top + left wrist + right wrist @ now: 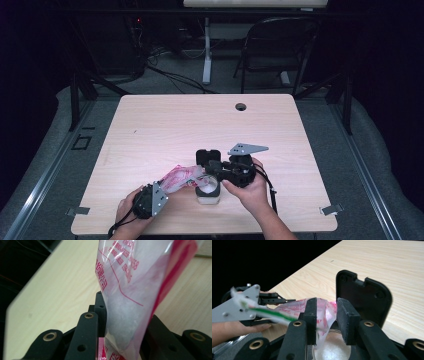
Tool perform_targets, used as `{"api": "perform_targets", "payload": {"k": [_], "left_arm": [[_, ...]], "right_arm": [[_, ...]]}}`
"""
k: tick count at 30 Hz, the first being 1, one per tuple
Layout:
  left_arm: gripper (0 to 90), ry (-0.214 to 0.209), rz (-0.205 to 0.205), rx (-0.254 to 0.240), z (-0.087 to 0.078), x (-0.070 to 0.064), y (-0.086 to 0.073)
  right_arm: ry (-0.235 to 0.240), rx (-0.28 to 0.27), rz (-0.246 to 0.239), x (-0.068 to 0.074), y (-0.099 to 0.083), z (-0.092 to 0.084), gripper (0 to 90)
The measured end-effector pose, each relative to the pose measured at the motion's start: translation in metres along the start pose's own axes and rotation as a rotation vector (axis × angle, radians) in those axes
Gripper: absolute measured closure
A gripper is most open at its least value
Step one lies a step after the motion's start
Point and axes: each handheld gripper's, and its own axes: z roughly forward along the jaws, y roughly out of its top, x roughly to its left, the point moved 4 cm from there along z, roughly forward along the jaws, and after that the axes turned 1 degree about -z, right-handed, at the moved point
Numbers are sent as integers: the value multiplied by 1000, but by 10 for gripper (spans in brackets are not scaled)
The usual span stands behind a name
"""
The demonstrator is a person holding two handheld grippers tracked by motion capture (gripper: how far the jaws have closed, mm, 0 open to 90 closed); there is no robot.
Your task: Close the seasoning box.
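At six o'clock on the wooden bench (pixel 150 125), the left gripper (pixel 120 322) fingers clamp the red-printed clear plastic bag (pixel 179 177) over the small white jar (pixel 208 192); right gripper (pixel 326 320) fingers stand apart around its mouth, not pressing, so powder may spill

bag (pixel 176 176) left of jar (pixel 208 192), mouth over jar; lid (pixel 207 156) upright behind jar.

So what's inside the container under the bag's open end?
White granules fill the container, seen between the right gripper jaws. The bag mouth and jaws cover its rim; depth can't be seen.
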Motion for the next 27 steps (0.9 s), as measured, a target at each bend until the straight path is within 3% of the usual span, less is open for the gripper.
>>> {"api": "perform_targets", "payload": {"k": [3, 4, 11, 13, 17, 19, 20, 21, 22, 23, 25, 27], "left_arm": [[775, -36, -53, 1, 3, 3, -2], [775, -36, -53, 1, 3, 3, -2], [776, -111, -203, -23, 5, 16, -9], [775, -114, -219, -27, 5, 17, -10], [776, -146, -310, -32, 8, 24, -16], [776, -152, -323, -35, 8, 25, -17], [776, -169, -367, -36, 9, 29, -19], [776, -169, -367, -36, 9, 29, -19], [776, -181, -407, -39, 10, 33, -22], [776, -181, -407, -39, 10, 33, -22], [777, -185, -462, -40, 11, 38, -24], [779, -186, -477, -38, 11, 40, -25]], "right_arm": [[-5, -16, 1, -1, 0, -3, 703], [-5, -16, 1, -1, 0, -3, 703], [-18, -41, 23, -3, 0, -9, 703], [-18, -38, 18, -3, 0, -9, 703], [-13, -28, 16, -3, -1, -8, 702], [-12, -29, 19, -3, -1, -8, 702], [-14, -30, 21, -4, -1, -8, 702], [-14, -30, 21, -4, -1, -8, 702], [-14, -29, 23, -4, -2, -8, 702], [-14, -29, 23, -4, -2, -8, 702], [-17, -28, 23, -5, -2, -9, 699], [-19, -27, 23, -5, -3, -10, 698]]}}
